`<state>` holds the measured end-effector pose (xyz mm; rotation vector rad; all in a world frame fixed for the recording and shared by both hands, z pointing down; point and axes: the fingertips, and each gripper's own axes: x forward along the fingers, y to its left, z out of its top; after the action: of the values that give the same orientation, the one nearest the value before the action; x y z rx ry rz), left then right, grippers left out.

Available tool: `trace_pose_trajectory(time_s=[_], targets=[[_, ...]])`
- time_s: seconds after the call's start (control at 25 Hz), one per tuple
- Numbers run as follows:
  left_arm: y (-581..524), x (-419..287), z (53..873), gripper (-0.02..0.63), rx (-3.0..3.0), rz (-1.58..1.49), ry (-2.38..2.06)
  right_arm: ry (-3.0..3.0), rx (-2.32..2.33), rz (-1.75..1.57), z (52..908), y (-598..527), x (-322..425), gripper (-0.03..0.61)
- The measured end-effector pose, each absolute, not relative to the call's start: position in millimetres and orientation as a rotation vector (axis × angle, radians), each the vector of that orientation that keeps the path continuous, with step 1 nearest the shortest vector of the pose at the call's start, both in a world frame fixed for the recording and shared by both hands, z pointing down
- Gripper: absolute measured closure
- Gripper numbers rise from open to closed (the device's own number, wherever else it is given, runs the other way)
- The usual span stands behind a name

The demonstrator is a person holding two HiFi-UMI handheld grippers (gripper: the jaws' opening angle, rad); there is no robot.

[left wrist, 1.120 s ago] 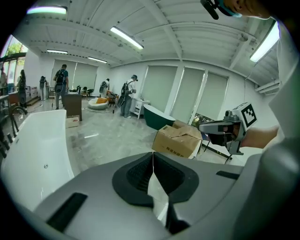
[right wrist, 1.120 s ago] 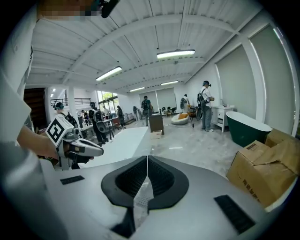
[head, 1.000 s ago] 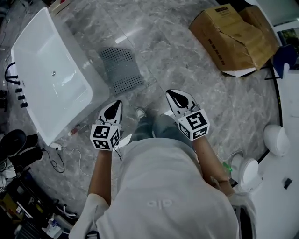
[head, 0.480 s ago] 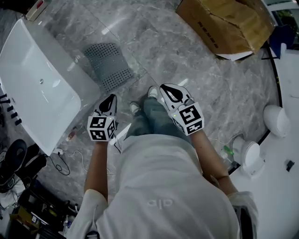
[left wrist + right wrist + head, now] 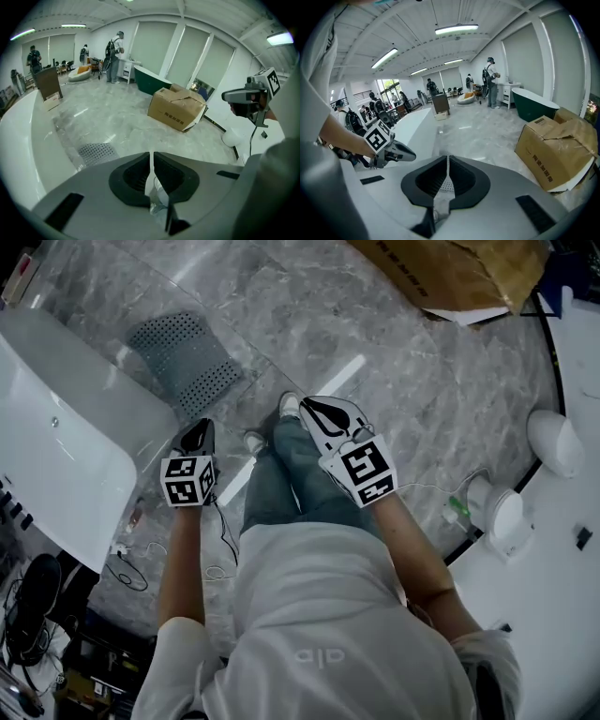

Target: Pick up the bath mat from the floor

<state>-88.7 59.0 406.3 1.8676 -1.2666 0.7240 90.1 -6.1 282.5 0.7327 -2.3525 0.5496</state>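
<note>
Forearms reach forward at waist height. The left gripper (image 5: 199,433) and right gripper (image 5: 317,411) each have their jaws pressed together on nothing. The grey perforated bath mat (image 5: 183,360) lies flat on the marble floor (image 5: 403,381), just beside the white bathtub (image 5: 75,474). A cardboard box (image 5: 450,273) sits well apart, its contents unseen.

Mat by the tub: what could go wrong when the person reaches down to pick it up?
1. The mat lies flat on the hard floor, so the jaws may scrape the floor or slip off its edge. The left gripper and right gripper are both shut and must open first.
2. The mat is close to the tub, so the left gripper may knock the tub's wall.
</note>
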Motion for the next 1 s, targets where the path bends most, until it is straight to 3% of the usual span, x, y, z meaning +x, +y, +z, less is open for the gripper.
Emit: trace_pose_trajectory(time_s=[0.08,0.16,0.2,0.44,1.0], targets=[[52,-86,437,0.571,1.864,0.783,-1.233,-2.336,0.741,0.572,304,-13,92,0.551],[46,-85,468,0.467,1.859,0.843,-1.212,-2.324,0.739,0.592,324,-20,93,0.551],[43,-85,483,0.451,1.853,0.866,-1.204,-2.32,0.737,0.601,333,-23,93,0.551],[33,-86,571,0.4,1.834,0.962,-1.15,-2.276,0.739,0.611,394,-37,99,0.551],[58,-85,773,0.351,1.814,1.16,-1.009,-2.173,0.766,0.717,565,-29,112,0.551]])
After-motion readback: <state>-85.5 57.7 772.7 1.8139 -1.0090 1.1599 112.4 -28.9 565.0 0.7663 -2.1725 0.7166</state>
